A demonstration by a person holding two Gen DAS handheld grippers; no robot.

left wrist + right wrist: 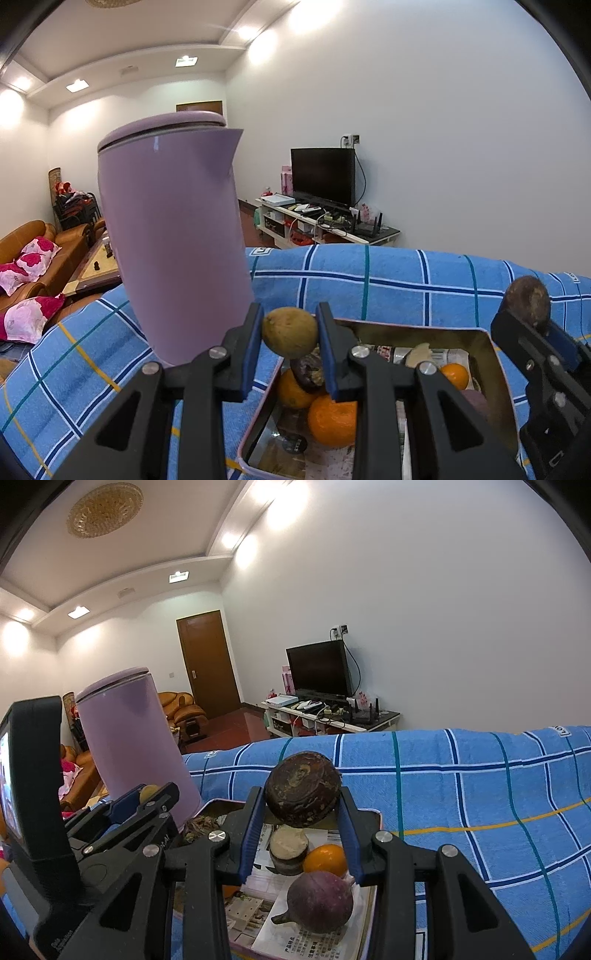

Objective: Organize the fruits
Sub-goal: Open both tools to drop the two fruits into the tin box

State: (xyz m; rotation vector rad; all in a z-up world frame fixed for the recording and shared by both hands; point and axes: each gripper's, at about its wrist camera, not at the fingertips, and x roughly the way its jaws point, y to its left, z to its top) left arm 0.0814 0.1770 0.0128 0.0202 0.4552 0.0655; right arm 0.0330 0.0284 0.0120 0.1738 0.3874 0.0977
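blue-padded left gripper (290,338) jaws clamped on yellow-green fruit (290,332), right gripper (303,805) jaws gripping dark brown fruit (303,788)

left hand-held gripper (290,341) clamped, right hand-held gripper (303,818) clamped

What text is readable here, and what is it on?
No text reads cleanly.
Leaflet in the tin tray: Chinese headings, too small to quote.
Wrapper in the tray: red letters, partly hidden, unreadable.
Blanket tag: blurred.
Raised lettering on the body of the left hand-held gripper: blurred.
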